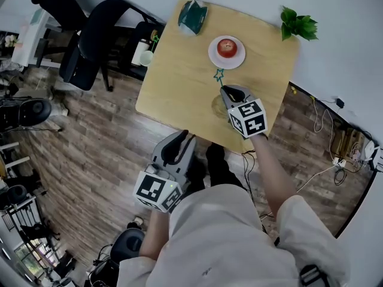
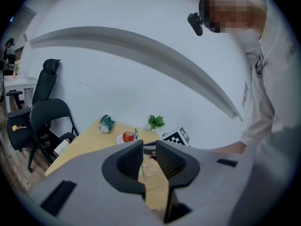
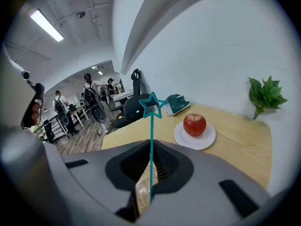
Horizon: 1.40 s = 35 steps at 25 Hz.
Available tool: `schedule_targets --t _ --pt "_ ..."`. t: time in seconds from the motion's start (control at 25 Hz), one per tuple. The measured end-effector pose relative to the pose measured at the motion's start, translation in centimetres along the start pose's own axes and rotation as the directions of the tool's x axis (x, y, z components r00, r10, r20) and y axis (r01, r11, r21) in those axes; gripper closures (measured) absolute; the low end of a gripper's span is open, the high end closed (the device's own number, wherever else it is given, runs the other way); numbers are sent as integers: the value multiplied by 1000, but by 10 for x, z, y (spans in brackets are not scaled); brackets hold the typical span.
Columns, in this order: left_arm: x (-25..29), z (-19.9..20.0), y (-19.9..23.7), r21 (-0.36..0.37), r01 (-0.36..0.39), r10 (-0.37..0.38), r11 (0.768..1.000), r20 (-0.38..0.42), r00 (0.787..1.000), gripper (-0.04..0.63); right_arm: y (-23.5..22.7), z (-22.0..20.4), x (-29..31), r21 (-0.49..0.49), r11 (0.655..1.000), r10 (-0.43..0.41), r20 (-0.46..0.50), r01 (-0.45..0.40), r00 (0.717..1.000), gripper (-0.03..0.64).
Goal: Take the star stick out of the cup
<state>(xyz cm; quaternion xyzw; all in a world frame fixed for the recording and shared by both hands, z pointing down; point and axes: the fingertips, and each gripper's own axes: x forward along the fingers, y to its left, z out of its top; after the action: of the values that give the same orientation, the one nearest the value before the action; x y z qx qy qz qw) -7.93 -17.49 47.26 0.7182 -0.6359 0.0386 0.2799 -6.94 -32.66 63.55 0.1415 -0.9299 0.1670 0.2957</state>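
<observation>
The teal star stick [image 3: 151, 106] stands upright, and its thin shaft runs down between the pads of my right gripper [image 3: 151, 157], which is shut on it. In the head view the star [image 1: 219, 75] pokes out just beyond my right gripper [image 1: 227, 92], over the wooden table [image 1: 173, 76]. The clear cup [image 1: 217, 106] sits under the gripper, and its rim [image 3: 142, 192] shows below the jaws. My left gripper [image 1: 178, 143] hangs off the table's near edge over the floor. Its jaws [image 2: 150, 149] stand a little apart with nothing between them.
A red apple [image 1: 227, 48] lies on a white plate [image 1: 213, 58] just beyond the star. A green pouch [image 1: 192, 17] sits at the table's far edge and a small plant [image 1: 298, 24] at the far right corner. Black chairs [image 1: 90, 40] stand left of the table.
</observation>
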Motion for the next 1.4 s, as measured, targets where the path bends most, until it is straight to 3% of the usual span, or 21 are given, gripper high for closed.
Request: schedule_targets --t 0.36,0.72,1.4 --pt "-13 1 -5 19 21 -21 1000 10 1000 522 10 15 -24 -6 1000 -17 73 17 997 601" --pt "-38 10 2 48 71 -73 996 30 997 522 29 47 -60 -1 996 -85 176 87 981 601" --pt "-104 10 14 122 263 -270 957 48 962 522 116 75 -147 48 961 -272 336 272 902 601"
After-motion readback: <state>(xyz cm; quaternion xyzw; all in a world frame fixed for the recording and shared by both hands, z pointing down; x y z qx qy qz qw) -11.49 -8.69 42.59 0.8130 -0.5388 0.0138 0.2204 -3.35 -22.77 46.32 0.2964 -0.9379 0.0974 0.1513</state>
